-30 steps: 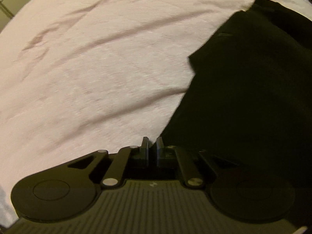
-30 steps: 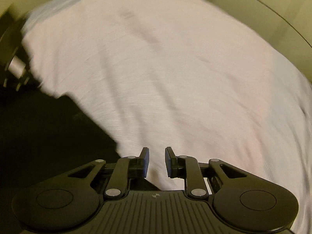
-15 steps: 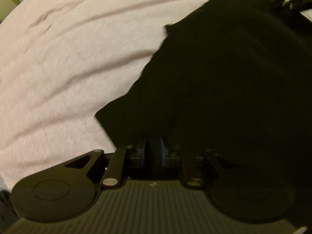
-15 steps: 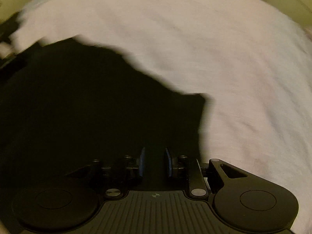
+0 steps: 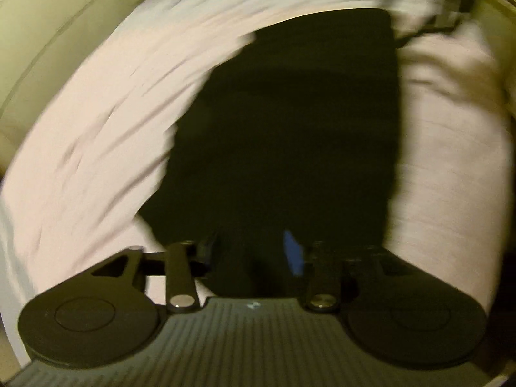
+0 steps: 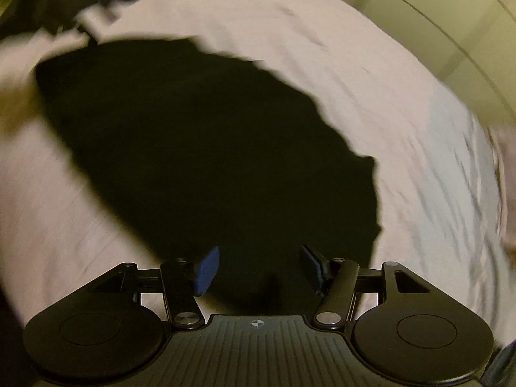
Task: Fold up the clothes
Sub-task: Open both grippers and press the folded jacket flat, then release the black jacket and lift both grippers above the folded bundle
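Across the middle of both frames, a black garment [image 5: 290,135] is seen spread flat on a pale bed sheet [image 5: 96,129]. The left claw [image 5: 250,254] and the right claw [image 6: 259,267] are both released, nothing being gripped, and are held low over its near edge, probably so that the cloth is left lying as laid.

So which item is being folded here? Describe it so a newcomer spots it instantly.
Start at the pale sheet covering the whole surface. The black garment lies on it, ahead of both open grippers. It is the only dark cloth on the sheet.
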The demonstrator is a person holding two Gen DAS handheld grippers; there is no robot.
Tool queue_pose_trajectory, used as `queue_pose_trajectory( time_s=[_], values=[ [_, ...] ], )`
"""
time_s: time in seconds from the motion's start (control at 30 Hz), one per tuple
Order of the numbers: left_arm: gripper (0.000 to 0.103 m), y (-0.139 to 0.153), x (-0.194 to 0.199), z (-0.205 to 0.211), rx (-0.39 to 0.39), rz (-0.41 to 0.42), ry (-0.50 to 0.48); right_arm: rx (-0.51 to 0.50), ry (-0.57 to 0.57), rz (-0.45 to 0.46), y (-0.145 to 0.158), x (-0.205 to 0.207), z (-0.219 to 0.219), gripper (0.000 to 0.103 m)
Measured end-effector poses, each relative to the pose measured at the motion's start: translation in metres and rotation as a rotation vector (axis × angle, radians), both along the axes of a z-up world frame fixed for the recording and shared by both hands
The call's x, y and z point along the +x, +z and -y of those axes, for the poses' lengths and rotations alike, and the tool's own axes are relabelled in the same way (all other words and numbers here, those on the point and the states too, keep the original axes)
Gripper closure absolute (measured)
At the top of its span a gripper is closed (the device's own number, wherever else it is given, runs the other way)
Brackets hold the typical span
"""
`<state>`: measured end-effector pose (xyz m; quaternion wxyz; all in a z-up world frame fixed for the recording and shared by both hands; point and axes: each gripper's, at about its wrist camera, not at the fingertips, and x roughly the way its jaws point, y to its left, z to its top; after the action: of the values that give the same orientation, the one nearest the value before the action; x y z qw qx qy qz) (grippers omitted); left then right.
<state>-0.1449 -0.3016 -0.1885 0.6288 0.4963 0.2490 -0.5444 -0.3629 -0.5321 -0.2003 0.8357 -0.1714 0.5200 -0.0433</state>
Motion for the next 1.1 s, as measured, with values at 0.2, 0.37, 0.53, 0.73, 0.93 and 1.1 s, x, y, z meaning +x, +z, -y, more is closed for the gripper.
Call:
queue_pose_trajectory(
  time_s=[0.2,0.37,0.53,0.73,0.93,1.1],
  values=[
    [0.049,-0.050,-0.050,-0.015,0.103,0.206,-0.050,-0.200,0.203,-0.049,-0.042,-0.019,-0.071,0.044],
    [0.073,-0.093,-0.091,-0.028,0.189,0.377,-0.092,-0.351,0.255,-0.041,-0.077,-0.014,-0.065,0.044],
    [0.083,-0.102,-0.100,-0.033,0.229,0.402,-0.082,-0.386,0.263,-0.064,-0.087,-0.028,-0.039,0.073],
    [0.083,-0.095,-0.094,-0.034,0.263,0.380,-0.015,-0.428,0.272,-0.092,-0.099,-0.045,-0.008,0.067],
    [0.083,-0.073,-0.089,-0.034,0.274,0.367,0.028,-0.415,0.089,-0.210,-0.099,-0.063,0.034,0.060],
    [0.078,-0.054,-0.089,-0.036,0.283,0.304,0.072,-0.315,-0.136,-0.220,-0.062,-0.077,0.047,0.060]
  ],
)
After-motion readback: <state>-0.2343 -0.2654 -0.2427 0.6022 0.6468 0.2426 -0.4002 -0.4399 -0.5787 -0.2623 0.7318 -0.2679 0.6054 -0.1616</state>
